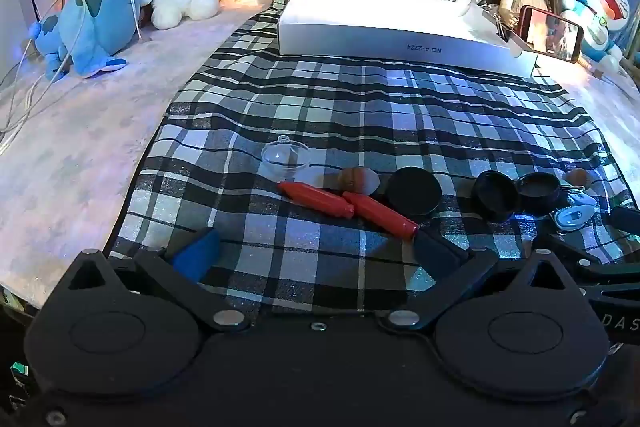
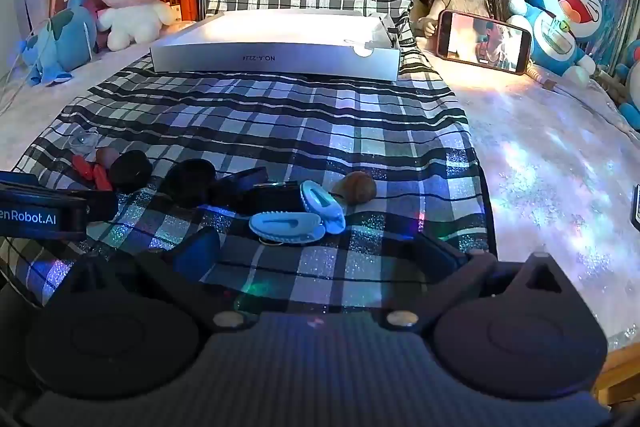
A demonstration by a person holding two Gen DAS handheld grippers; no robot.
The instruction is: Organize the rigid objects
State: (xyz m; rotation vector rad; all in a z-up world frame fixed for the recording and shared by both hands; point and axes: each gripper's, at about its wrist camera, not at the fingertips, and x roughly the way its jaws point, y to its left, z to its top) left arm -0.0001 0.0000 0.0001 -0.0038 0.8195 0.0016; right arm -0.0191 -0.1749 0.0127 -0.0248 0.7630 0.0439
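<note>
Both the left tool [image 1: 316,247] and the right tool [image 2: 320,247] hang spread wide and empty over the near edge of the checked cloth [image 1: 360,115], beyond them a row of red sticks [image 1: 316,198], black lids [image 1: 415,191] and blue clips [image 2: 286,225], then the white box [image 1: 400,27] at the far edge.

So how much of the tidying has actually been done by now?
Nothing looks done yet. The red pieces, black lids, clear cup and pale blue clips lie loose on the checked cloth. Both the left gripper and the right gripper are open and empty. Everything is left; the white box may be the destination.
</note>
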